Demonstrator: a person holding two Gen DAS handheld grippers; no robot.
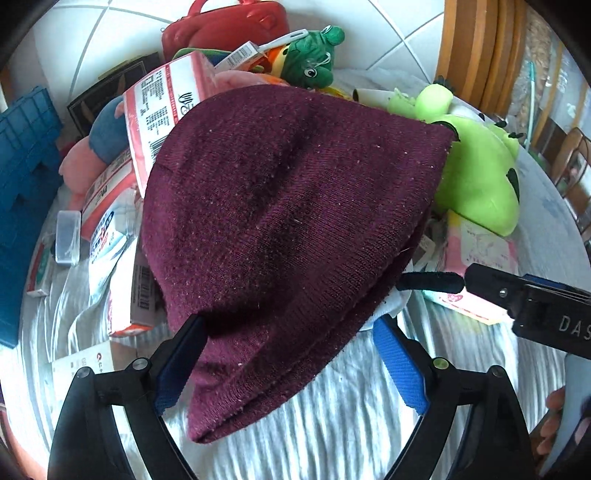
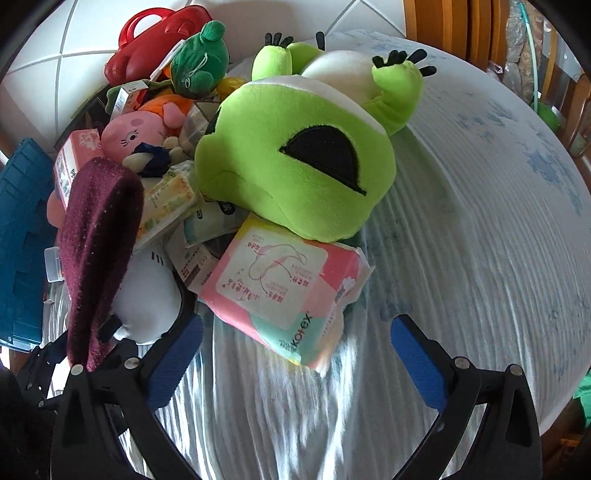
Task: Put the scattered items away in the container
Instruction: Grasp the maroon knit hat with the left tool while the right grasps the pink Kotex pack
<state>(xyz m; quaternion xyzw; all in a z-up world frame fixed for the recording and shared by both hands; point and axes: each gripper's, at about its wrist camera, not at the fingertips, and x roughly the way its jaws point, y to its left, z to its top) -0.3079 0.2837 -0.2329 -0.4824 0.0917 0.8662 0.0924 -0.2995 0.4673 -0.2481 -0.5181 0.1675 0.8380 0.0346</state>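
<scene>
Crate [image 1: 26, 206]: blue plastic, far left, beside the clutter.
Beanie [image 1: 288, 229]: maroon knit, draped over the pile on the ribbed cloth [image 1: 332, 424].
Left gripper [image 1: 291, 365]: jaws wide, beanie hem between them, grip unclear.
Frog plush [image 2: 295, 155]: lime, atop pink pad pack [image 2: 284, 291].
Right gripper [image 2: 295, 362]: spread wide, holding nothing.

You have one maroon knit hat [image 1: 291, 229] in the pile. Count four plush toys: one lime-green frog [image 2: 295, 155], one dark green frog [image 2: 201, 59], one pink plush [image 2: 136, 136] and one white plush [image 2: 147, 295]. There is one red case [image 1: 229, 27], one blue crate [image 1: 26, 192] and one small clear plastic box [image 1: 68, 236]. One pink Kotex pack [image 2: 288, 295] lies in front; the other packets and cartons behind it overlap too much for a sure number.
</scene>
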